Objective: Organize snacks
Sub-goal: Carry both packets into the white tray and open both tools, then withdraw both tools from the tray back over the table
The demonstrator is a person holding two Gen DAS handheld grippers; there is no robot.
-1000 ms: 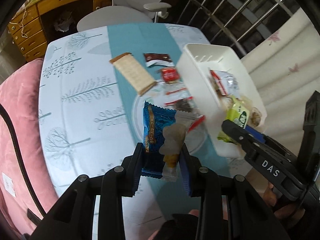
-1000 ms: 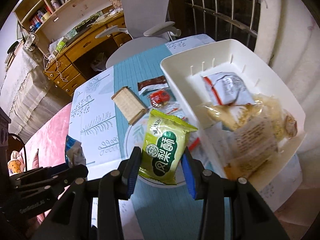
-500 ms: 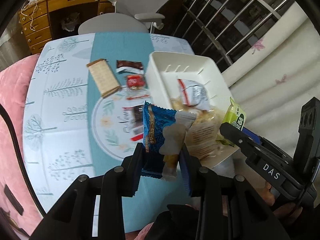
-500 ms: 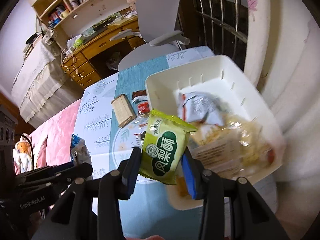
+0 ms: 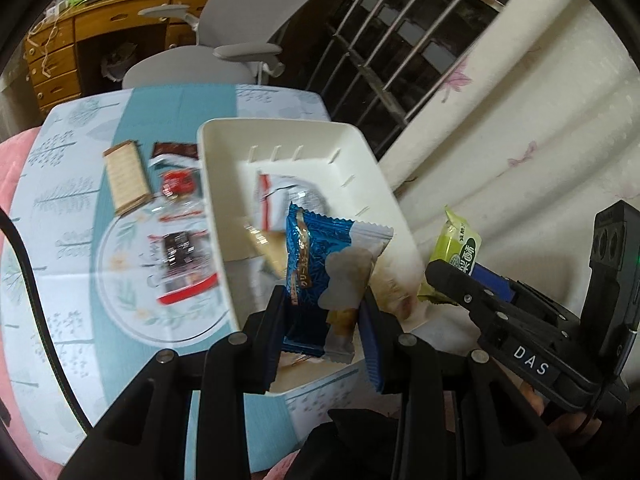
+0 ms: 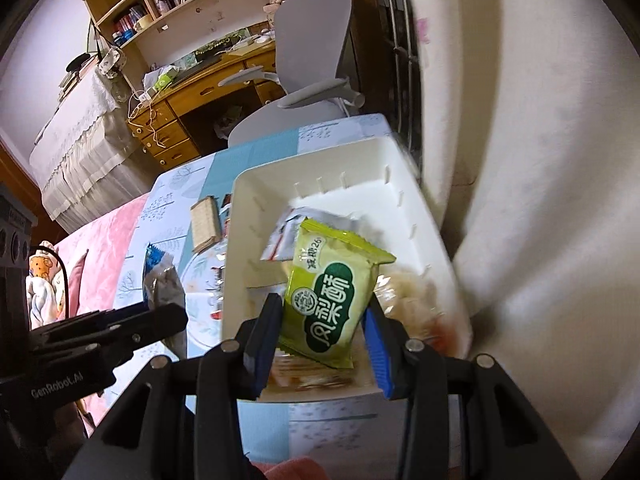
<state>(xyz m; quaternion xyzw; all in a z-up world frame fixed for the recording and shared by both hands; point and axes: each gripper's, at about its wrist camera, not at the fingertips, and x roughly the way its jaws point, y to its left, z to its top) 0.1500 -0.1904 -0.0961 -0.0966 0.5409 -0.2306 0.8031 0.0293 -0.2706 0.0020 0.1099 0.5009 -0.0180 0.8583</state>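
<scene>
The blue snack packet [image 5: 320,276] is clamped upright between the fingers of the left gripper [image 5: 323,334], above the near end of the white bin [image 5: 224,184]. The green snack packet [image 6: 334,294] is clamped the same way in the right gripper [image 6: 322,342], also over the bin's near end. Each packet is gripped by its lower half, probably so that it hangs clear of the fingers and can drop straight in when let go.

The bin stands on the desk [image 5: 68,184] and already contains a white-and-red packet [image 5: 280,196] and clear-wrapped snacks [image 6: 416,300]; both are blurred.

Left wrist view only: loose items lying on the desk left of the bin, namely a cracker pack [image 5: 126,176], a dark brown packet [image 5: 176,151], a small red packet [image 5: 179,182] and a red-edged clear packet [image 5: 182,258]. These appear not yet sorted.

Right wrist view: of those, the cracker pack alone is identifiable. It also shows the bin interior from farther right, with the left gripper at the frame's left edge.
</scene>
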